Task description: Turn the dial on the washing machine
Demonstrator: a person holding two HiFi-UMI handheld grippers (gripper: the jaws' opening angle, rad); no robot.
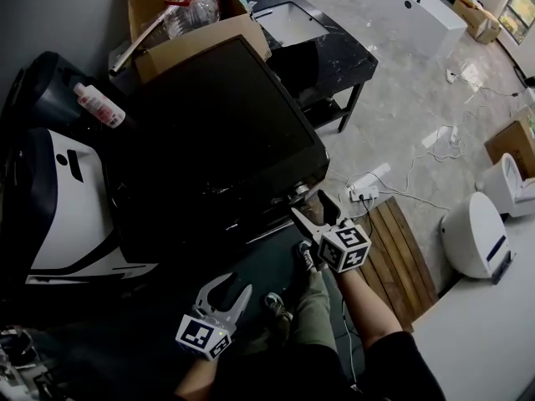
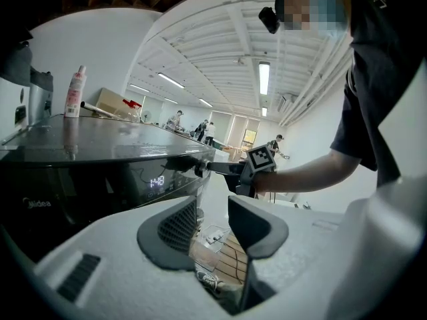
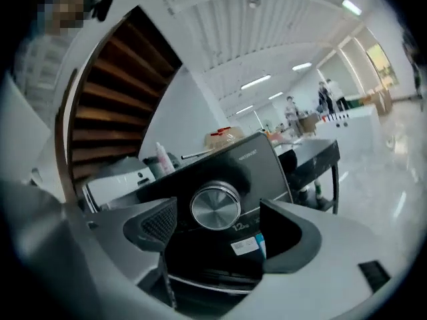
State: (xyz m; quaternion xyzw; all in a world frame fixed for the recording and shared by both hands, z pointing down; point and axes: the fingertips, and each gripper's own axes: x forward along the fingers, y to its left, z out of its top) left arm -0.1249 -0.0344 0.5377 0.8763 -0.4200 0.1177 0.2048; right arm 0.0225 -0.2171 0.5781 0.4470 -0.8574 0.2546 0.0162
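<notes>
The silver dial (image 3: 215, 206) sits on the front panel of the black washing machine (image 1: 209, 140), at its near right corner. The right gripper (image 1: 309, 205) is lined up on it, its jaws spread wide to either side and the pads not pressing on it. The left gripper (image 1: 232, 286) hangs nearer and further left, its jaws parted with nothing between them.

1. Lower left of the left gripper view: I read "Midea" on the washing machine's (image 2: 40, 204) dark front.
2. Left of centre there, its lit display (image 2: 156, 181) shows "1:48".
3. Right gripper view, centre: "12" stands on the panel (image 3: 267, 172) just below the dial (image 3: 215, 207); the characters after it are too small.
4. I cannot read the sticker (image 3: 244, 246) beneath that, nor the print at the panel's upper right.
</notes>
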